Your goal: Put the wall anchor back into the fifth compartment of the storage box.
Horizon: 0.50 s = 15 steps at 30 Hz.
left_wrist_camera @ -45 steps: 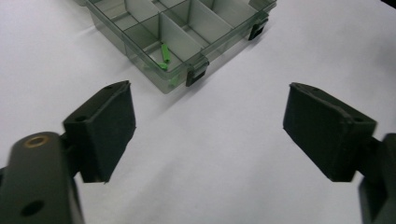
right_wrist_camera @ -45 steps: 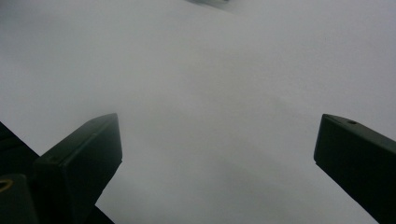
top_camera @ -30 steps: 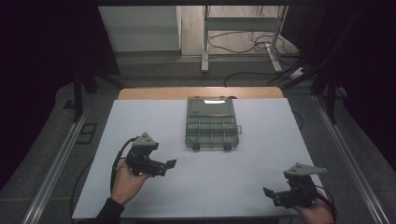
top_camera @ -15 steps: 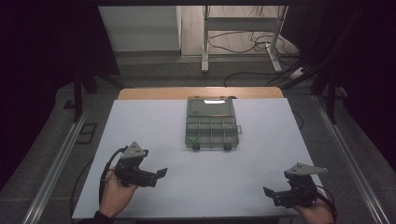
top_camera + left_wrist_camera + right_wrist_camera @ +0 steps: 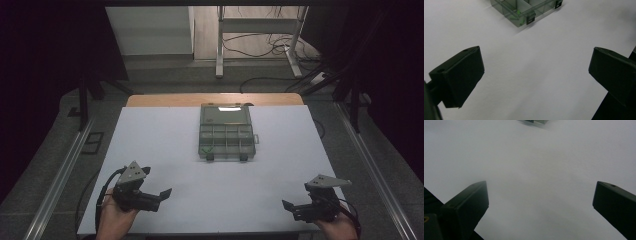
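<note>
A clear green-grey compartment box (image 5: 226,132) lies on the white table (image 5: 165,150), its lid folded back and two black latches at its near edge. A small green piece (image 5: 518,12) sits in its near-left compartment. My left gripper (image 5: 161,198) is held low near the table's front left, open and empty, well short of the box (image 5: 524,10). My right gripper (image 5: 289,209) hovers at the front right corner, also open with nothing between its wide-set jaws. A corner of the box (image 5: 534,121) peeks in at the top of the right gripper view.
A wooden strip (image 5: 215,99) runs along the table's far edge. Metal rails (image 5: 60,175) flank the table on both sides. Behind it stand a table leg frame (image 5: 260,35) and cables on the floor (image 5: 250,45). Dark surroundings close in left and right.
My left gripper has drawn back toward the front left edge of the table, away from the box. The right gripper has stayed put.
</note>
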Each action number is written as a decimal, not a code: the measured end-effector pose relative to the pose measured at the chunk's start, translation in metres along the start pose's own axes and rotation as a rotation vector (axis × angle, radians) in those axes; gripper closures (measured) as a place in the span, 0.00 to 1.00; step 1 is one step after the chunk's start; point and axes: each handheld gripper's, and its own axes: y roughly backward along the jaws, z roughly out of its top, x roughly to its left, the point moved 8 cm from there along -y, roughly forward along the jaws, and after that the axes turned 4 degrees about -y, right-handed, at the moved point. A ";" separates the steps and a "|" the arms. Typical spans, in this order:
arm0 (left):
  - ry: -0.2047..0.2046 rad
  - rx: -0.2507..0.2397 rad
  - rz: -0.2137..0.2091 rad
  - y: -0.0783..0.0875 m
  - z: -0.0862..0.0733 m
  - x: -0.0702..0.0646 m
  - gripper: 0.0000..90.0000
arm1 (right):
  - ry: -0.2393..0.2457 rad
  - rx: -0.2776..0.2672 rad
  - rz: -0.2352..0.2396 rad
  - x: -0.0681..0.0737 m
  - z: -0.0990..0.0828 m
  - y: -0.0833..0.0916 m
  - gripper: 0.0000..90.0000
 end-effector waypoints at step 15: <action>0.037 -0.009 0.025 0.013 -0.020 0.002 0.00 | 0.004 0.008 -0.002 0.000 -0.001 -0.001 0.01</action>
